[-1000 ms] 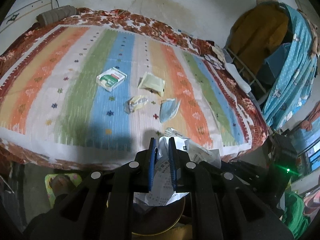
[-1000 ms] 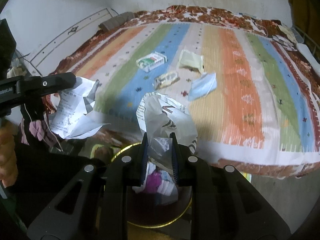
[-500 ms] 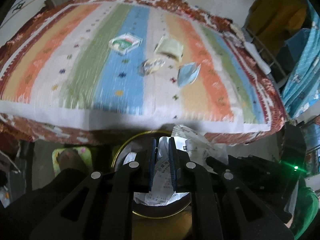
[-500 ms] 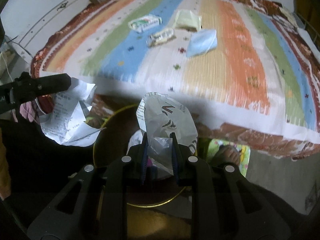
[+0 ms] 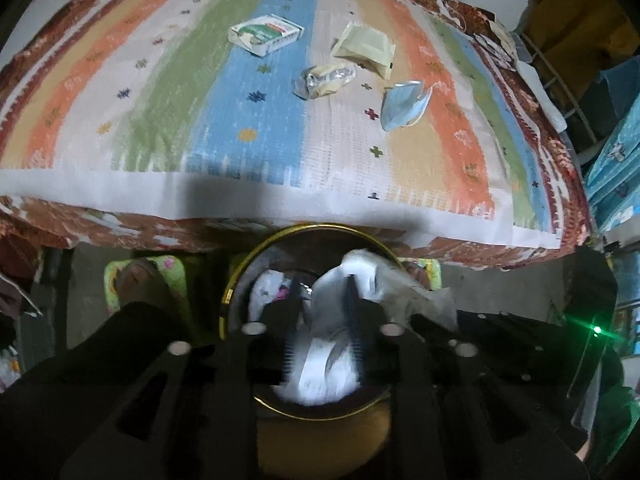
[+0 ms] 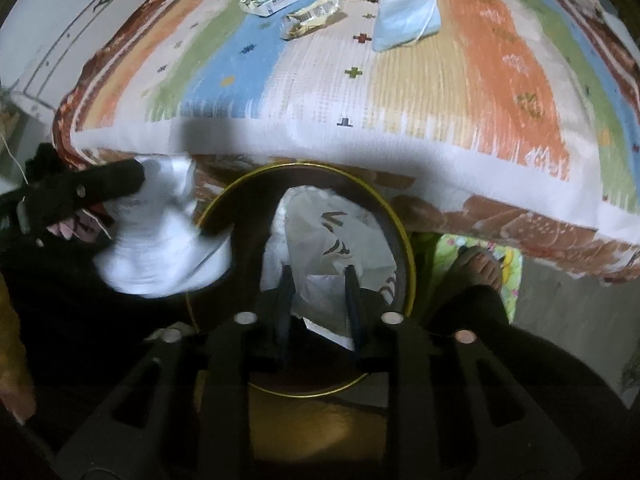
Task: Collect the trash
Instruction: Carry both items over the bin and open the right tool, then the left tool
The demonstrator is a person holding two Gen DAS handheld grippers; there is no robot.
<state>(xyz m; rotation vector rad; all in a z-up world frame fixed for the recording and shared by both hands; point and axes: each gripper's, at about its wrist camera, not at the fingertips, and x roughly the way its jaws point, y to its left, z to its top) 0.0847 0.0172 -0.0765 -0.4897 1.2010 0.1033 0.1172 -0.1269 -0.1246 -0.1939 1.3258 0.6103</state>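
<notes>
The trash is over the round bin (image 6: 410, 276) beside the bed: the left gripper (image 5: 322, 332) and right gripper (image 6: 318, 304) are opening so the crumpled receipt (image 5: 328, 356) and plastic wrapper (image 6: 332, 252) between their jaws can drop in.

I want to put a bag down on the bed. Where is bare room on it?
The near strip of the bedspread, between its white edge and the trash, is bare; so are the left stripes. Crowded: box, packet, wrapper and mask lie together farther back.
</notes>
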